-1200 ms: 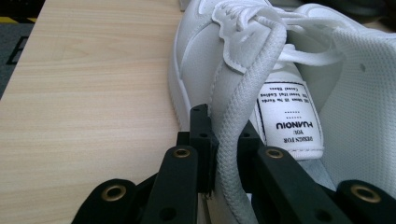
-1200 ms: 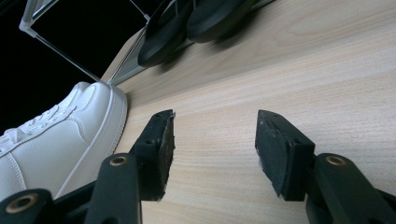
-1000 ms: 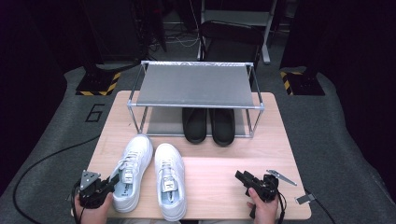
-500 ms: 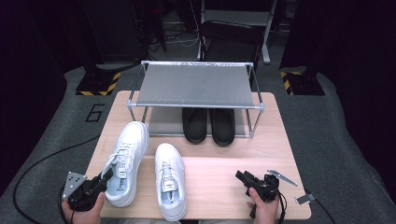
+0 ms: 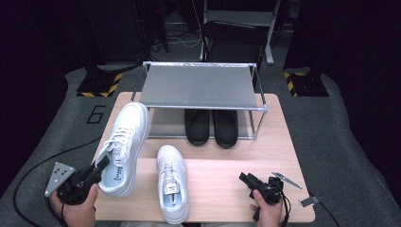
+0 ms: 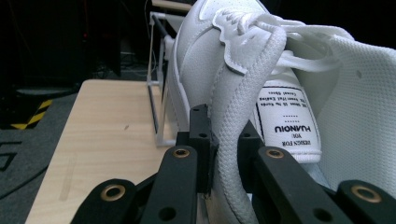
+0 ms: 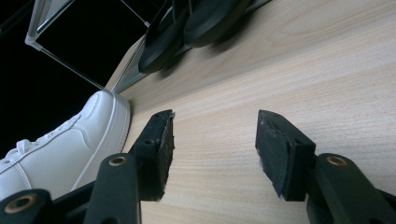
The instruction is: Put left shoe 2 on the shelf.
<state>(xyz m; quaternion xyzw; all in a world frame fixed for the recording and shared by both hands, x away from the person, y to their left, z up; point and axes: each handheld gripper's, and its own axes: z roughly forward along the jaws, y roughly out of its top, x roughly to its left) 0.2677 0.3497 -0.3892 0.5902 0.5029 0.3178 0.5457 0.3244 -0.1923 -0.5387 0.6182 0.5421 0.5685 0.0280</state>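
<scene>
One white sneaker point(image 5: 124, 142) hangs tilted above the table's left side, toe toward the rack. My left gripper point(image 5: 101, 165) is shut on the rim of its heel opening. In the left gripper view the black jaws pinch that padded rim point(image 6: 224, 135), and the sneaker point(image 6: 210, 56) rises above them with its insole label in sight. The second white sneaker point(image 5: 171, 182) lies flat on the table near the front edge. Low over the wood at the front right, my right gripper point(image 5: 246, 179) is open; nothing sits between its jaws point(image 7: 215, 135).
A metal shoe rack point(image 5: 198, 87) with a grey top shelf stands at the back of the wooden table point(image 5: 222, 189). A pair of black shoes point(image 5: 211, 126) sits under it. From the right gripper view I see the black shoes point(image 7: 196, 23) and the flat sneaker's toe point(image 7: 60, 149).
My left gripper has risen with the sneaker in it; the shoe has come off the table and its toe now reaches the rack's left front corner. The right gripper has stayed put.
</scene>
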